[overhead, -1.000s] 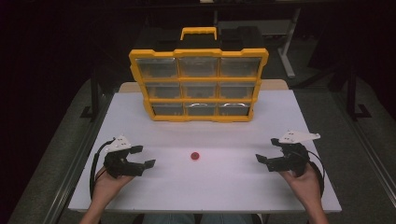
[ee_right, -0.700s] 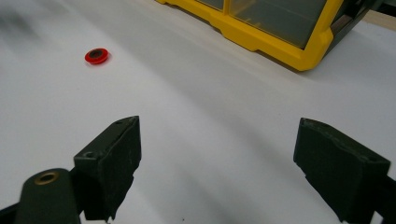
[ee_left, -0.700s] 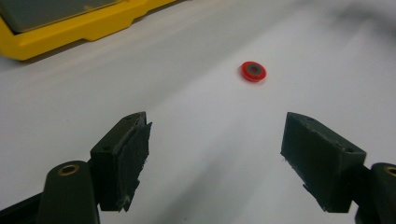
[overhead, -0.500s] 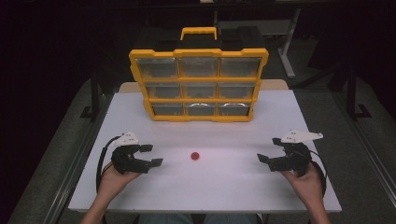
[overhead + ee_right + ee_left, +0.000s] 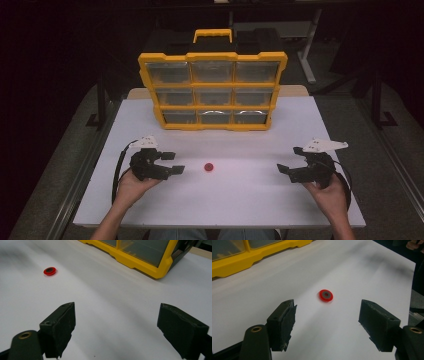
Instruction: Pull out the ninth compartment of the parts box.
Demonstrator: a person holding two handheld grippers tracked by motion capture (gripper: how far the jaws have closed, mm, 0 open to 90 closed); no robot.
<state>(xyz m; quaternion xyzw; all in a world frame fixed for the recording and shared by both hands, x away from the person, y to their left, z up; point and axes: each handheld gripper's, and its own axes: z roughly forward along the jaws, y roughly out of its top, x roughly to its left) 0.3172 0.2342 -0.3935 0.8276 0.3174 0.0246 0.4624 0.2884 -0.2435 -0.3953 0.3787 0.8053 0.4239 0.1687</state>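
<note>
My left gripper [image 5: 172, 163], jaws wide but just closing a little with nothing between them, points at the red washer [image 5: 209, 166] lying just ahead on the white table [image 5: 250, 200], before the yellow organizer [image 5: 214, 90].

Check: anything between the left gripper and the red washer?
Nothing. Bare white table separates the left gripper from the red washer; the left gripper view shows it too.

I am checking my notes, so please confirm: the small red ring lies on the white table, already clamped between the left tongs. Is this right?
Not quite. The red ring does lie on the white table, but the left tongs are not clamped on it: the left gripper view shows them open, with the ring lying ahead of them, untouched.
</note>
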